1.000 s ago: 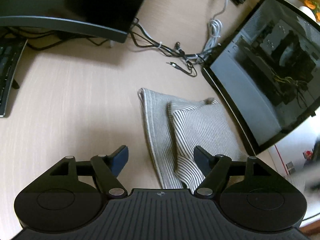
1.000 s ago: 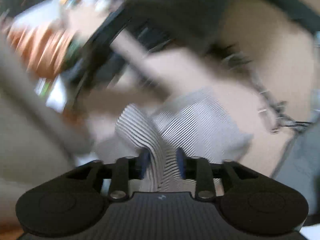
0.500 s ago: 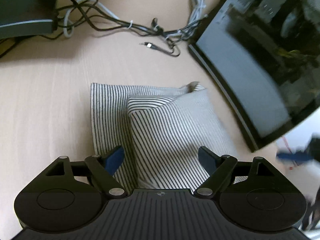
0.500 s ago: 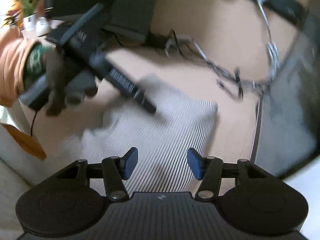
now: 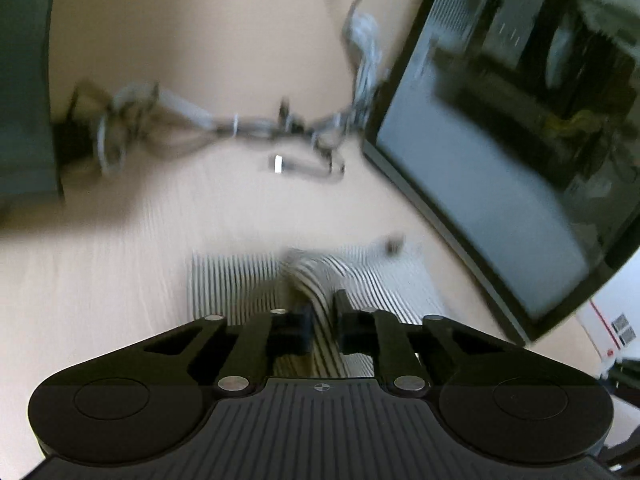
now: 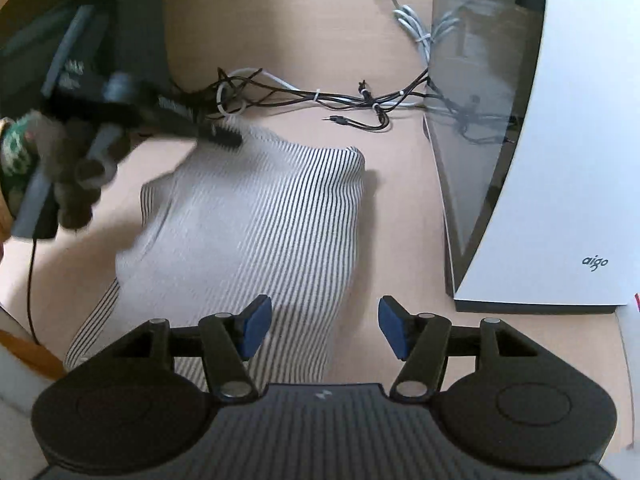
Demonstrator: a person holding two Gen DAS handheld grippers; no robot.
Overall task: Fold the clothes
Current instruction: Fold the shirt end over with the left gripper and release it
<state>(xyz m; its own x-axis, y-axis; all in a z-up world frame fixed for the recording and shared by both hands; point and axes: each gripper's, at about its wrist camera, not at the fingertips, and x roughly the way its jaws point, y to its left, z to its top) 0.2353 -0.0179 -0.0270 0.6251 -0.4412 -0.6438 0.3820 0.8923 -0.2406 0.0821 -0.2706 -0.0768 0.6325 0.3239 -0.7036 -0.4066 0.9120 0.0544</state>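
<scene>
Two grippers over striped cloth (image 6: 256, 216) on counter (image 6: 304, 32). Left gripper (image 5: 322, 320) jaws just clenched on raised fold; lift slowly. Right gripper (image 6: 322, 330) jaws released, widening, nothing gripped; take near edge, keep layers aligned, clear of cables (image 6: 320, 98).

obstacles: cables (image 6: 320, 98) behind, pc case (image 6: 560, 160) right | free: desk (image 6: 400, 220) between
</scene>
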